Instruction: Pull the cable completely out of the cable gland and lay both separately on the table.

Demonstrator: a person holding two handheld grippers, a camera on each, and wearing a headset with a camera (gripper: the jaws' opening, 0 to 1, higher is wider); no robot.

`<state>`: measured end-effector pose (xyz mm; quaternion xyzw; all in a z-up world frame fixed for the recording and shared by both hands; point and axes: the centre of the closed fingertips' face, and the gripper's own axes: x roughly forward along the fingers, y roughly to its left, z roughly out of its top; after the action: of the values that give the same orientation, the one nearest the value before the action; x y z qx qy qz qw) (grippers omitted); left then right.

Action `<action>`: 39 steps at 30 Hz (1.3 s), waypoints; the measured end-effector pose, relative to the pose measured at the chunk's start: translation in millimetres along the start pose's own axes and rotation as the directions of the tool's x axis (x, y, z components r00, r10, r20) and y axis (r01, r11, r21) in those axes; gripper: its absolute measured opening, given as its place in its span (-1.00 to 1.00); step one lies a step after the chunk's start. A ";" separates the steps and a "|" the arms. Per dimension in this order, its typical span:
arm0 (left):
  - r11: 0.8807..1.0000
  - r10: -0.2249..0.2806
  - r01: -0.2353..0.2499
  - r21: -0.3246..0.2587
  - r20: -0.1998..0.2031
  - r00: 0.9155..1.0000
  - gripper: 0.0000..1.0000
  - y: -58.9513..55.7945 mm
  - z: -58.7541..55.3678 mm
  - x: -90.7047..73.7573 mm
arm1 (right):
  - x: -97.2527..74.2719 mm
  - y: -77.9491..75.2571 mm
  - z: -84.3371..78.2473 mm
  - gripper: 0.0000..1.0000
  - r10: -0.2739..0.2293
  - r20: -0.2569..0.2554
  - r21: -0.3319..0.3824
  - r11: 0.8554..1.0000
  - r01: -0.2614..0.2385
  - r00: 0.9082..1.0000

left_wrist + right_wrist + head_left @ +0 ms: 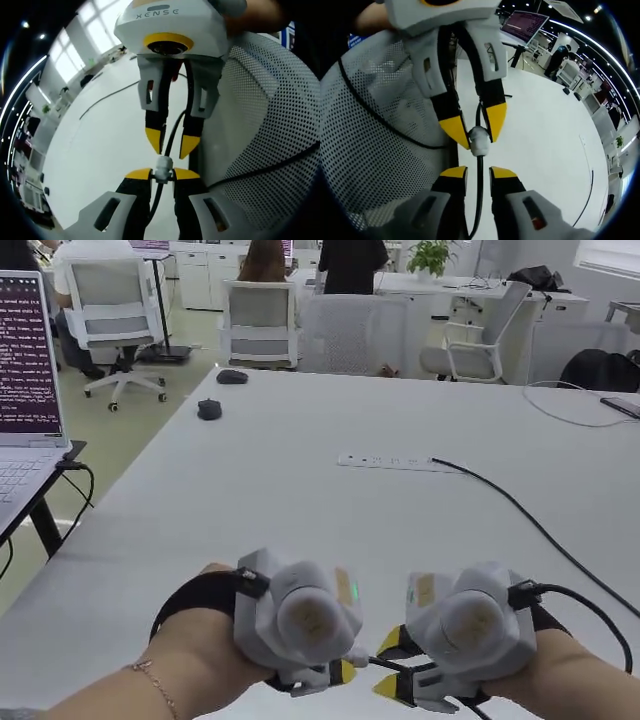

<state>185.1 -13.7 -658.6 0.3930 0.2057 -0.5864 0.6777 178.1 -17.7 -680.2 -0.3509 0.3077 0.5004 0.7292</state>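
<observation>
In the left gripper view, my left gripper (pixel 162 174) is shut on the small white cable gland (pixel 162 167), pinched between its yellow tips. The black cable (pixel 175 129) leaves the gland and runs up between the facing right gripper's jaws. In the right gripper view, my right gripper (pixel 478 173) straddles the cable (pixel 480 185) with a narrow gap on each side, just below the gland (pixel 479 140). In the head view, the left gripper (pixel 348 670) and right gripper (pixel 388 665) meet tip to tip near the white table's (pixel 300 500) front edge.
A white power strip (pixel 385 461) with a black cord (pixel 520 512) lies mid-table. Two dark mice (pixel 209 409) (pixel 231 376) sit at the far left. A laptop (pixel 25 390) stands on a stand to the left. White perforated mesh (pixel 260 125) lies close behind the grippers.
</observation>
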 end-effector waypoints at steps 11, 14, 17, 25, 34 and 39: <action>1.000 0.024 -0.024 -0.018 -0.006 1.000 -0.67 6.2 -2.0 -1.4 | -0.7 -12.6 -29.1 -0.95 -0.048 -0.123 0.009 0.999 0.049 0.991; 0.999 0.036 -0.036 -0.024 -0.008 0.999 -0.67 8.6 -2.6 -1.8 | -1.4 -15.7 -38.3 -0.95 -0.056 -0.158 0.035 0.997 0.062 0.986; 0.999 0.042 -0.042 -0.025 -0.013 0.999 -0.67 9.8 -3.4 -2.0 | -5.2 -20.2 -58.5 -0.95 -0.075 -0.247 0.056 0.994 0.091 0.966; 0.998 0.050 -0.050 -0.029 -0.018 0.999 -0.67 11.2 -4.9 -2.3 | -4.5 -18.0 -62.9 -0.79 -0.067 -0.265 0.054 0.995 0.084 0.962; 0.999 0.030 -0.030 -0.013 -0.005 1.000 -0.67 5.8 -0.3 -1.2 | -1.2 -9.7 -19.8 -0.52 -0.025 -0.070 0.060 0.998 0.030 0.997; 1.000 0.014 -0.014 0.007 0.010 1.000 -0.67 1.4 3.9 -0.6 | -0.4 -1.2 -1.7 -0.55 0.007 0.007 0.036 0.999 -0.007 1.000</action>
<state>185.6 -16.4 -655.4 0.3940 0.1974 -0.5845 0.6813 179.0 -19.6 -680.6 -0.3350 0.3155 0.4984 0.7347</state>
